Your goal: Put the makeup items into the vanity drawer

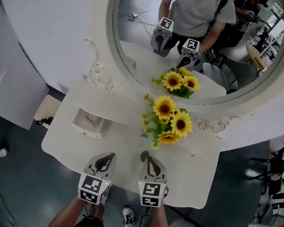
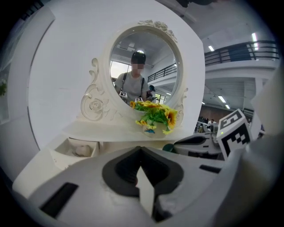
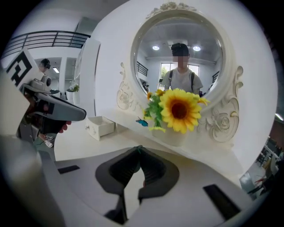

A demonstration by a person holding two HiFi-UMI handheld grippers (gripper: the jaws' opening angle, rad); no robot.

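Right claw (image 3: 139,149) clenched on small dark-green item (image 2: 169,148); left claw (image 2: 141,150) clenched; white drawer (image 3: 100,127) open.

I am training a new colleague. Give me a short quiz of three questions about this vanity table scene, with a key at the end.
1. True or false: the small drawer on the table is open.
2. What stands behind the sunflowers? A) a mirror B) a window C) a lamp
3. Fill in: the right claw is closed on a small item of dark ____ colour.
Key: 1 true; 2 A; 3 green.
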